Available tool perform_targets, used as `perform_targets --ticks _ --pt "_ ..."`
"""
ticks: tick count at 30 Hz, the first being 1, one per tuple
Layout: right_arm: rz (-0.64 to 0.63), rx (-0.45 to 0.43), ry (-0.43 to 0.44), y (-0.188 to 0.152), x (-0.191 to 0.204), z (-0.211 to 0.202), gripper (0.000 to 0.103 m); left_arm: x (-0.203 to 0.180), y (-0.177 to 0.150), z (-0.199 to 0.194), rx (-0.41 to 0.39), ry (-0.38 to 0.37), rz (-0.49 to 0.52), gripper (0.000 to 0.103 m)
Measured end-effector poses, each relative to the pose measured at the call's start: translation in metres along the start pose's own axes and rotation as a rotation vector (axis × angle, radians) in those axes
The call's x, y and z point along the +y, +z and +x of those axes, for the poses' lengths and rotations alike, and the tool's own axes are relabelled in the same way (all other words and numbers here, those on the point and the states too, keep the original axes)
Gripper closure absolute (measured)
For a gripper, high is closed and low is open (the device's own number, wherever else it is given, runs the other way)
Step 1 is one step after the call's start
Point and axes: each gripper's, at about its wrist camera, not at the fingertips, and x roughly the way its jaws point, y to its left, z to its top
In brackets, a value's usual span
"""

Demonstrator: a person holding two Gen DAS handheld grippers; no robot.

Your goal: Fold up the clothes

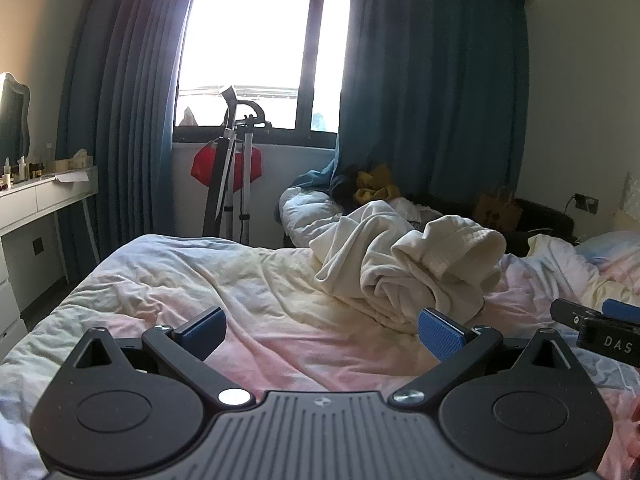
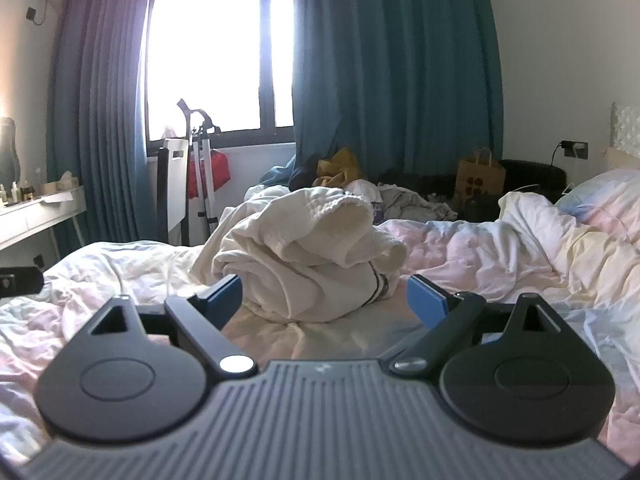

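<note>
One crumpled cream garment (image 2: 312, 256) lies on the bed (image 1: 180, 280) at twelve o'clock of my right gripper (image 2: 324, 300), and my left gripper (image 1: 320, 334) and the right both gape, grasping nothing.

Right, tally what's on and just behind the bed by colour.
Cream: 1, the garment
Yellow: 1, a cloth
Brown: 1, a paper bag
Pastel: 1, the duvet
Total: 4
</note>
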Motion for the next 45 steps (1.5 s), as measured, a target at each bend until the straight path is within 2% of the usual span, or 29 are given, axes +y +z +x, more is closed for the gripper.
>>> perform_targets --ticks 10,12,17,29,34,45 --pt "0.017 -0.013 0.005 -0.002 0.005 -0.002 0.012 -0.007 -0.004 -0.001 -0.012 0.018 0.024 0.0" --pt "0.036 -0.005 0.014 -0.002 -0.004 0.003 0.012 -0.005 -0.005 -0.002 -0.015 0.051 0.024 0.0" --pt "0.032 -0.01 0.013 -0.002 -0.001 0.001 0.012 -0.013 -0.008 -0.004 -0.027 0.063 0.037 0.0" --pt "0.038 -0.017 0.006 -0.001 -0.004 -0.001 0.012 -0.02 -0.013 -0.003 -0.053 0.058 0.043 0.0" --pt "0.04 -0.017 0.003 0.0 -0.005 -0.001 0.012 -0.018 -0.015 0.002 -0.014 0.05 0.026 0.0" --pt "0.045 -0.013 -0.006 0.002 -0.009 0.0 0.012 -0.025 -0.02 0.004 -0.032 0.077 0.088 0.0"
